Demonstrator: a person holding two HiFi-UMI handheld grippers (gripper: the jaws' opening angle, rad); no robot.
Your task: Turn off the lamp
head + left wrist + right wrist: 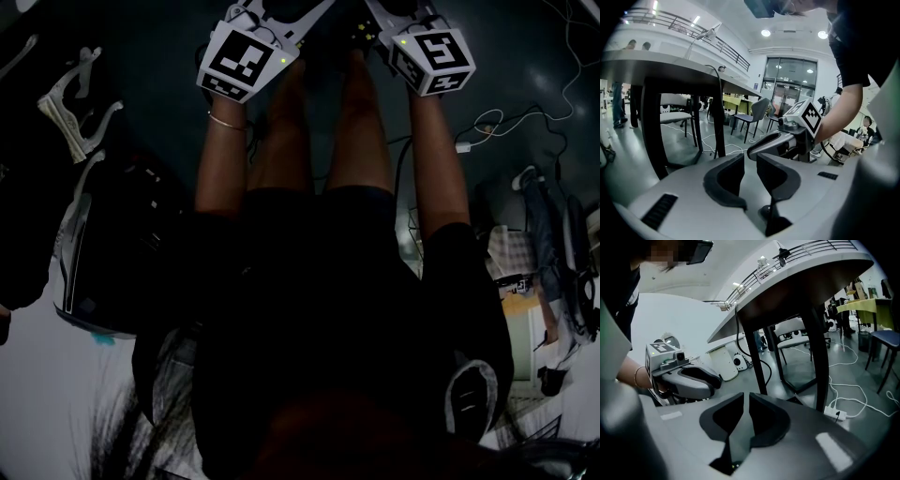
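Both grippers sit low beside the table (670,65). The lamp (708,33) stands on top, at 11 o'clock in the left gripper view. Left gripper (750,161): jaws apart, empty. Right gripper (746,401): jaws nearly together, empty. Approach apparently not yet begun; the next move likely calls for raising one gripper to the lamp's switch.

I counted two grippers, the left gripper (750,160) and the right gripper (746,398); two marker cubes (246,58) at eleven and one o'clock; one bracelet (225,122); one power strip (834,414) at four o'clock.
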